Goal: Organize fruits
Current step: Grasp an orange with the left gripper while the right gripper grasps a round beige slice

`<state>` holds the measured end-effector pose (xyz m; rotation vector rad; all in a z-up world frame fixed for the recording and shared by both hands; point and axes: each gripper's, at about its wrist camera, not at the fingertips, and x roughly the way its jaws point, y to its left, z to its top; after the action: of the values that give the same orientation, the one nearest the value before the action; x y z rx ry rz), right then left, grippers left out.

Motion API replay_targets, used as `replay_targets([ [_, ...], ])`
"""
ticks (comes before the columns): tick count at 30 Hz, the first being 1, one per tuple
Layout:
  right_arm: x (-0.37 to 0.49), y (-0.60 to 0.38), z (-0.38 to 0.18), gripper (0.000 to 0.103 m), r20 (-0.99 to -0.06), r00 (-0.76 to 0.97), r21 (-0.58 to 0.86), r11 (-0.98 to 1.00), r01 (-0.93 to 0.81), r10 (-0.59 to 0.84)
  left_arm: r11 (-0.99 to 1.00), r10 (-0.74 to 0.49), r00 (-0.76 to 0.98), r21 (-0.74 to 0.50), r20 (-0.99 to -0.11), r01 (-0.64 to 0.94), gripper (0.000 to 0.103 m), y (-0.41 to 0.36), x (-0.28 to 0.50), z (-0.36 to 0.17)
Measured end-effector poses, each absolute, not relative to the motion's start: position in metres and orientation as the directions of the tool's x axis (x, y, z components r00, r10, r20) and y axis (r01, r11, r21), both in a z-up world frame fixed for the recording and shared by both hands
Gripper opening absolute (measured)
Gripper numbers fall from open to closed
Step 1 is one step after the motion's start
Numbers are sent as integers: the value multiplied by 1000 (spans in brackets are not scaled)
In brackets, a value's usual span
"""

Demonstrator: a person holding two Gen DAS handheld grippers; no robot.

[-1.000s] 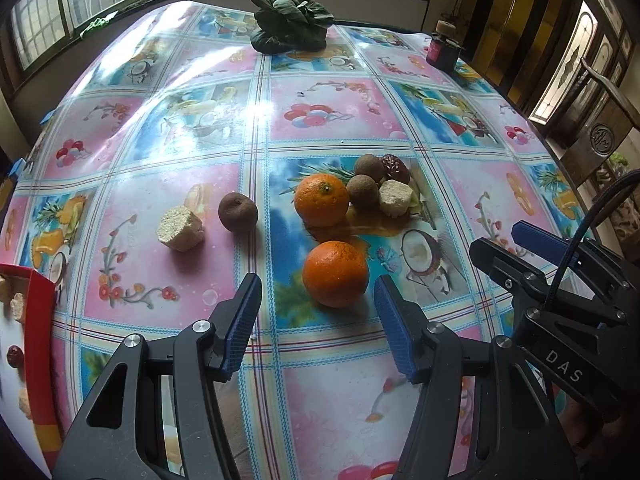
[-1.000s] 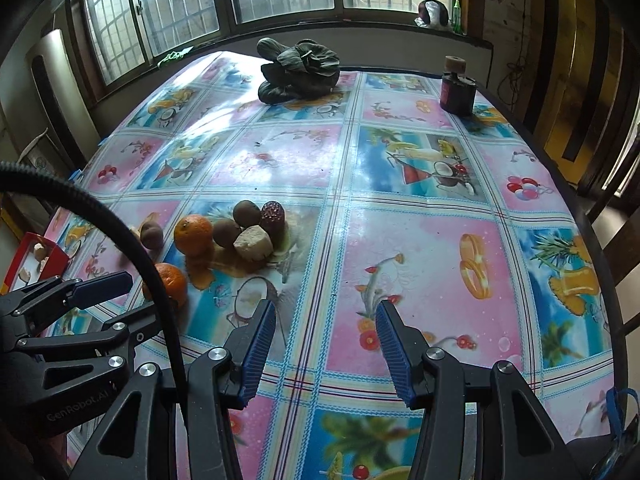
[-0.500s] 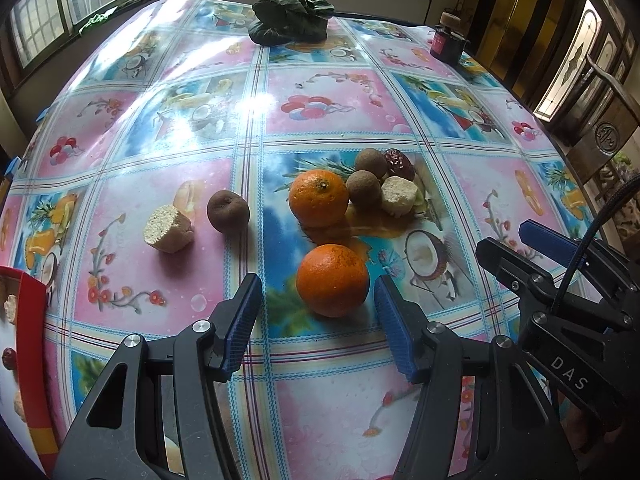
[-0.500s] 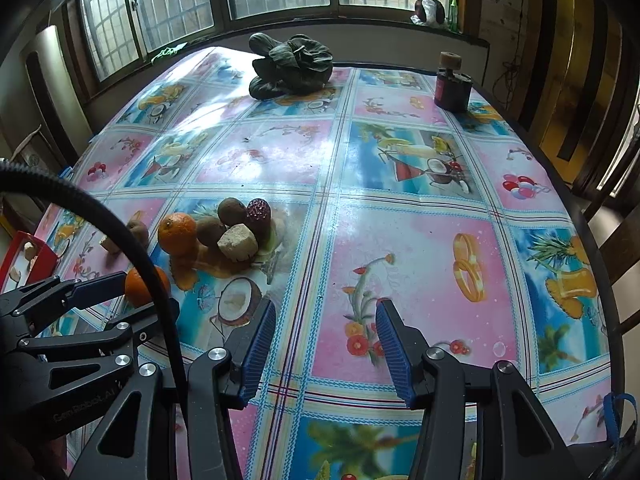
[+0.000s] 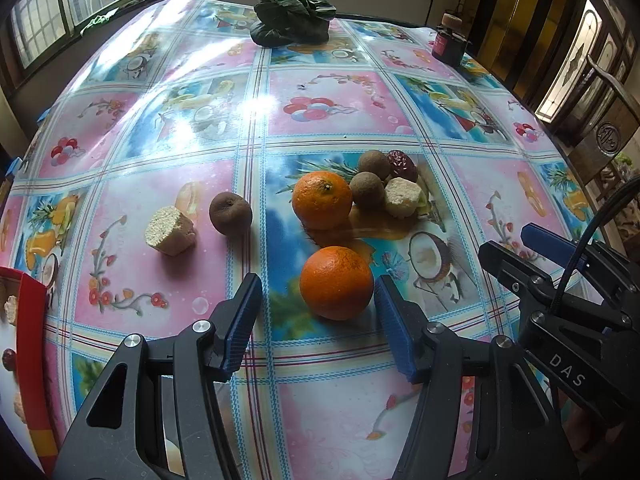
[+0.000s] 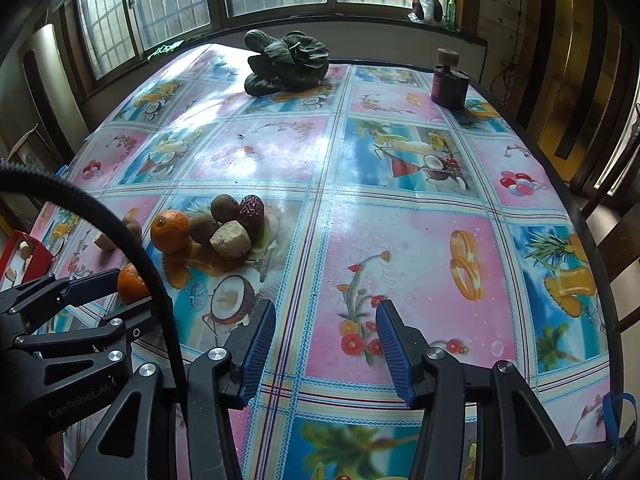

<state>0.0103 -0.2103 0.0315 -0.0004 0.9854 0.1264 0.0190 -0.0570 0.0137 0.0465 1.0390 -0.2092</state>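
I see left gripper [image 5: 318, 312] spread around the near orange [image 5: 336, 282], pads not pressing | right gripper [image 6: 326, 342] spread over bare tablecloth [image 6: 400, 248], pinching nothing

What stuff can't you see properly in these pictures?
- Red tray: the left wrist view's left edge cuts it off, so most of its contents are hidden.
- Near orange: in the right wrist view, the left gripper and a black cable cover much of it.
- Dark jar: its label is too small to read.
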Motion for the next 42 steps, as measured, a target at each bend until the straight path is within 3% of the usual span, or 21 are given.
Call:
replay_targets([
  [12, 10, -209, 30, 51, -835, 539, 55, 992, -114, 108, 979, -156, 493, -68, -856, 192, 58, -55, 19, 12],
  [13, 10, -208, 29, 51, -835, 539, 54, 992, -115, 108, 979, -156, 496, -68, -854, 191, 56, -54, 19, 12],
  [16, 10, -207, 29, 51, -836, 539, 51, 992, -117, 107, 975, -177, 503, -80, -846, 208, 34, -53, 17, 14],
  [27, 12, -203, 29, 51, -842, 527, 50, 990, -130, 112, 984, -140, 525, -56, -839, 172, 33, -35, 12, 19],
  [33, 21, -194, 30, 51, -823, 499, 194, 960, -202, 271, 989, -131, 541, -71, -831, 130, 34, -11, 7, 27],
  [39, 38, -177, 28, 50, -820, 510, 152, 959, -241, 258, 989, -140, 535, -93, -833, 114, 34, 2, 7, 26],
  [42, 51, -166, 24, 41, -830, 507, 101, 957, -271, 231, 988, -148, 535, -102, -832, 116, 34, 5, 7, 26],
])
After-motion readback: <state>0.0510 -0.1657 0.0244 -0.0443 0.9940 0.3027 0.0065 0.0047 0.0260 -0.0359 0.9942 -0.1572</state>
